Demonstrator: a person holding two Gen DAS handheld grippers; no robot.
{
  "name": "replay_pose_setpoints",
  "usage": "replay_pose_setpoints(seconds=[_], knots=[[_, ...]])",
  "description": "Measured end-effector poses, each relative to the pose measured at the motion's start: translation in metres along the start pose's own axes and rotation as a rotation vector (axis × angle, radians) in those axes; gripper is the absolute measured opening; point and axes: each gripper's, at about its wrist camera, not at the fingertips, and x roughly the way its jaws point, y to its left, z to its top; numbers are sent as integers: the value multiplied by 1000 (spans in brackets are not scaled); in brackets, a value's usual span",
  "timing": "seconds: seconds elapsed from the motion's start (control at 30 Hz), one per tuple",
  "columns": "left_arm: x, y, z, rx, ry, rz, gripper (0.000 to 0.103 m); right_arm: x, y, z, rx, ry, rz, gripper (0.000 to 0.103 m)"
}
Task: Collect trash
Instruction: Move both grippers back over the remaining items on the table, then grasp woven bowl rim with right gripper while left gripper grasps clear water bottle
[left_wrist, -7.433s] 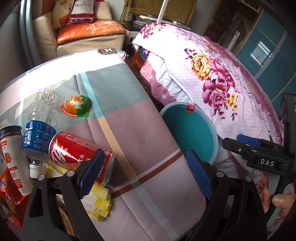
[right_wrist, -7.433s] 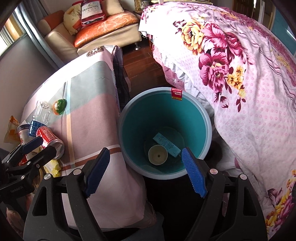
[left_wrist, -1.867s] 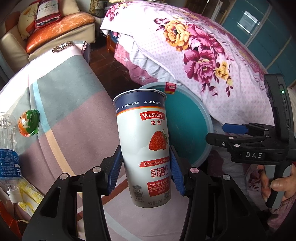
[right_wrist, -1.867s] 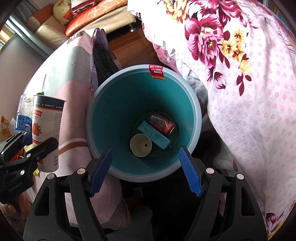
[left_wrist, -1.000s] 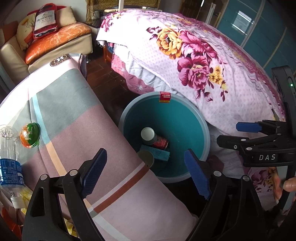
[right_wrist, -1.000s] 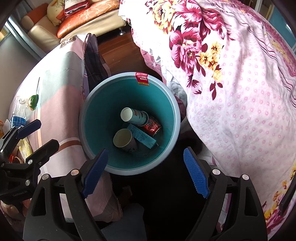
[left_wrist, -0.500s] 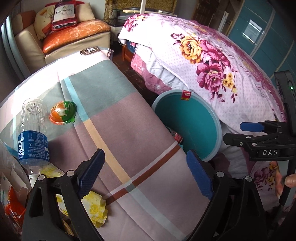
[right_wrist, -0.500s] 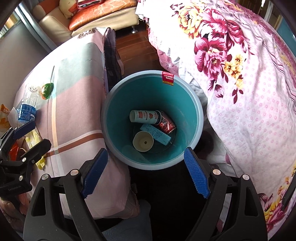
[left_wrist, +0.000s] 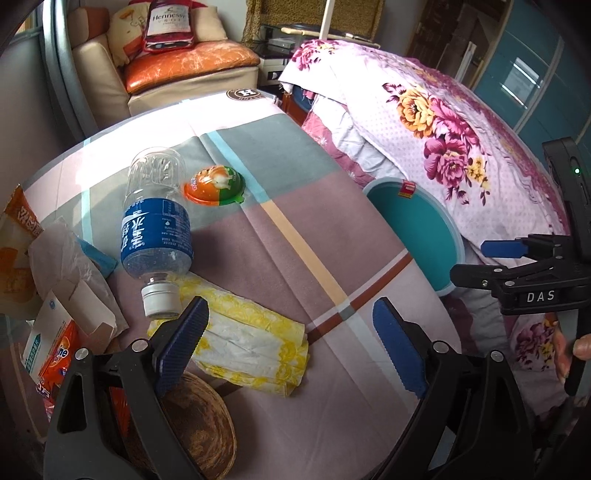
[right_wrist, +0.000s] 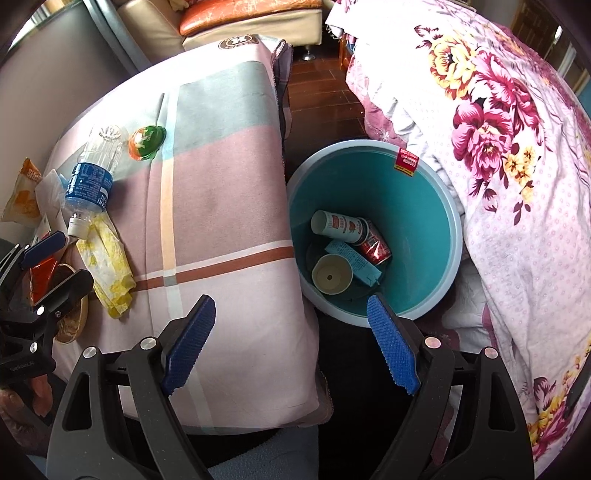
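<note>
The left gripper stands wide with nothing between its blue pads, poised over the near-left part of the cloth-covered worktop. Just under it lies a crumpled yellow-and-white tissue wad: soft and nearly weightless, it should compress to almost nothing, so a pinch across its bunched middle looks safest. Touching the wad's far-left end is the white cap of an empty water bottle, lying on its side with a blue label. It looks light, smooth and easily dented, and it may roll; gripping across the labelled body seems firmer than taking the clear ribbed base. Farther off sits a small orange-and-green jelly cup, low and domed, likely slippery. At the far left are torn paper, a box and snack wrappers.

The right gripper is also wide and empty, above the near rim of the teal bin, which stands between worktop and floral bedspread and holds cups, a can and a carton.
</note>
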Motion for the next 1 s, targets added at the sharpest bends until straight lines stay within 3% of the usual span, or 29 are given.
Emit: replay_pose_setpoints(seconds=[0.17, 0.57, 0.7, 0.9, 1.0], knots=[[-19, 38, -19, -28, -2, 27, 91, 5, 36, -6, -49, 27, 25, 82], [-58, 122, -51, -144, -54, 96, 94, 28, 157, -24, -231, 89, 182, 82], [-60, 137, -53, -191, -71, 90, 94, 35, 191, -30, -285, 108, 230, 60], [-56, 155, -56, -241, -74, 92, 94, 52, 214, -34, -295, 144, 267, 53], [-53, 161, -58, -259, -66, 93, 94, 60, 221, -35, -292, 151, 277, 41]])
